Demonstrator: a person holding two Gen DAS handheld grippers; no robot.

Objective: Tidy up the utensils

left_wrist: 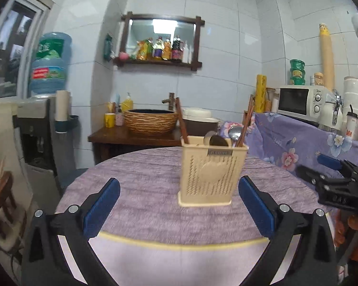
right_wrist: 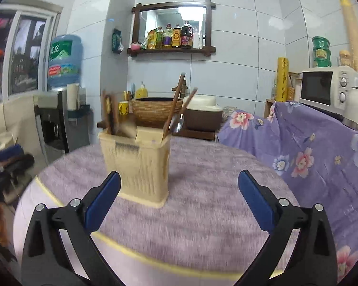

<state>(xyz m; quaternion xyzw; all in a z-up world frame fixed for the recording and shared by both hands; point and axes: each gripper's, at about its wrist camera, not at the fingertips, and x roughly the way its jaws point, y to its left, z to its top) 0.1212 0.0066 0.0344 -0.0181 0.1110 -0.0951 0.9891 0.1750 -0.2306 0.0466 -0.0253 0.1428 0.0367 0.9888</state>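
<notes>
Both jaws gape empty before the cream slotted utensil holder (left_wrist: pixel 211 174) holding chopsticks (left_wrist: pixel 181 121), spoons (left_wrist: pixel 235 133)

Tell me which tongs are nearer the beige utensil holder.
Left, slightly. The left tongs open straight toward the utensil holder, near their right finger. The right tongs hang open off its right side, holder near their left finger.
</notes>
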